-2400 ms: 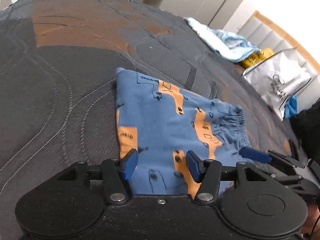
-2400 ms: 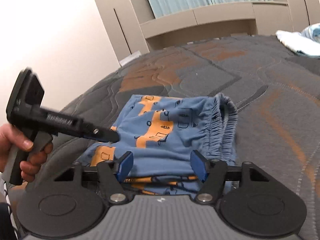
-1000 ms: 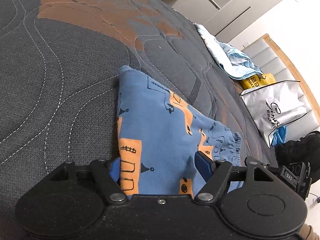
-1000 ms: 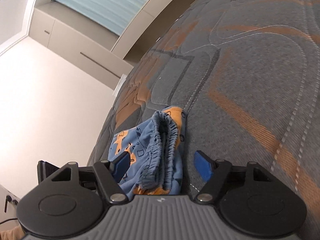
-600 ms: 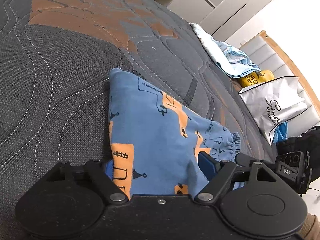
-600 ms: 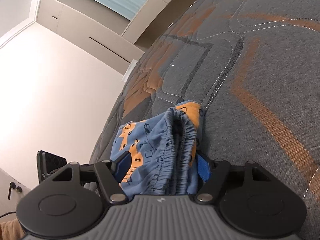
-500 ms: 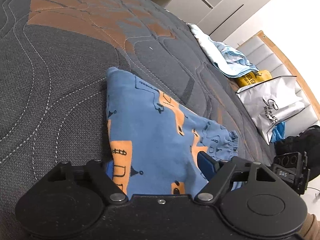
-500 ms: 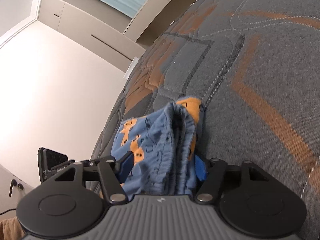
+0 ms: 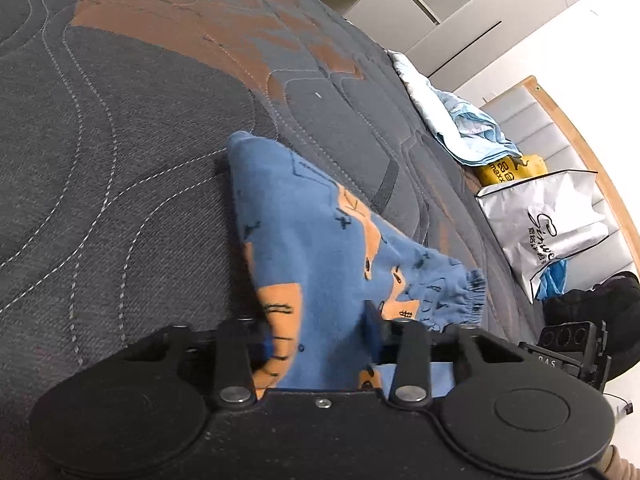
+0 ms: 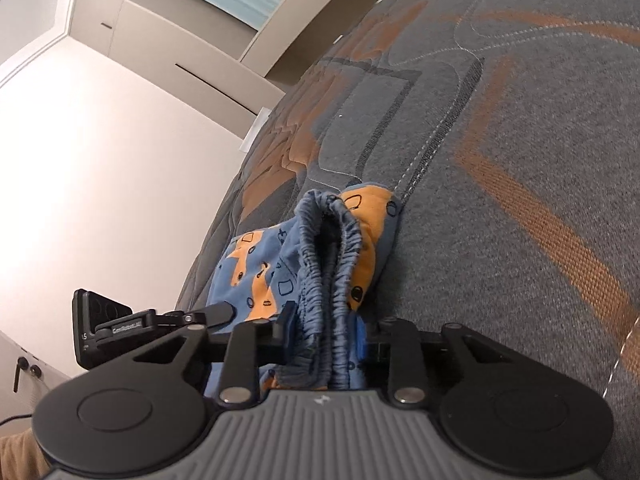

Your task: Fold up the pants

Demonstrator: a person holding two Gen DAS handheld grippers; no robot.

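Observation:
The folded blue pants with orange prints (image 9: 320, 248) lie on a grey and orange quilted bed (image 9: 120, 140). My left gripper (image 9: 320, 336) is shut on the near edge of the pants, its blue pads pressed into the cloth. In the right wrist view the pants (image 10: 280, 264) show their gathered elastic waistband (image 10: 328, 264) standing up in a fold. My right gripper (image 10: 324, 340) is shut on that waistband. The left gripper also shows in the right wrist view (image 10: 132, 326), at the left of the pants.
At the bed's far right lie a pale blue and white bundle of cloth (image 9: 452, 120), a yellow packet (image 9: 508, 168) and a silver bag (image 9: 548, 220). Beige cabinets (image 10: 180, 48) and a white wall stand beyond the bed.
Both grippers have closed on the pants: the left on the near edge, the right on the waistband. The pants' held edges have lifted slightly.

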